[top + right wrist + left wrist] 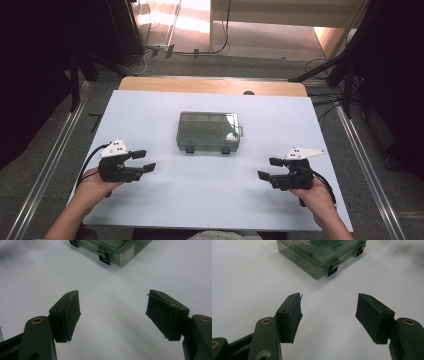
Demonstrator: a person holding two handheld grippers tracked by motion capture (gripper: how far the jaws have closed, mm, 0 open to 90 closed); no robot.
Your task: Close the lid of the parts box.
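Note:
A smoky clear plastic compartment box [208, 131] with two black front latches lies closed at the middle of the white table [210, 195]. My left gripper [143, 161] rests near the table's left front, open, nothing between its jaws. My right gripper [269, 168] sits near the right front, open and empty too. In the left gripper view the box [319, 255] lies ahead and above the open gripper [329, 312]. In the right gripper view the box [112, 248] is ahead, beyond the open gripper [113, 312].
The white board sits on a wooden tabletop [210, 86] showing at the far edge. Metal rails [45, 165] run along both sides on the grey floor. Cables [220, 50] and dark stands lie beyond the table.

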